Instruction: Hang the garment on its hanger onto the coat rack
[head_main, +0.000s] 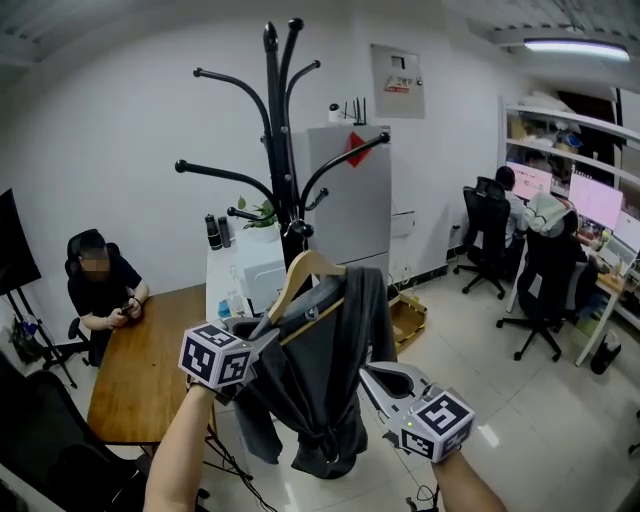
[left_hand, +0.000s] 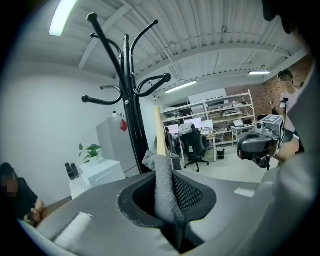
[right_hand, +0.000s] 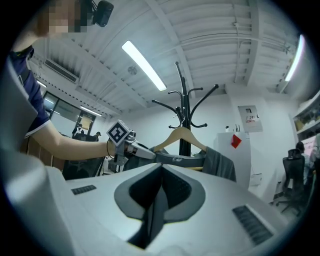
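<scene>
A black coat rack (head_main: 285, 150) with curved arms stands straight ahead. In front of it hangs a dark grey garment (head_main: 325, 380) on a wooden hanger (head_main: 305, 268), held up in the air below the rack's arms. My left gripper (head_main: 262, 335) is shut on the garment's fabric (left_hand: 162, 185) at the hanger's left shoulder, and the hanger's wooden edge (left_hand: 158, 130) rises just past the jaws. My right gripper (head_main: 372, 375) sits low at the garment's right side, jaws shut with nothing between them (right_hand: 161, 172). From that side the hanger (right_hand: 181, 136) and the rack (right_hand: 184, 115) show beyond.
A wooden table (head_main: 150, 360) with a seated person (head_main: 100, 285) is at the left. A white cabinet (head_main: 245, 265) and a grey fridge (head_main: 350, 190) stand behind the rack. A cardboard box (head_main: 408, 318) lies on the floor. Office chairs (head_main: 545, 270) and desks fill the right.
</scene>
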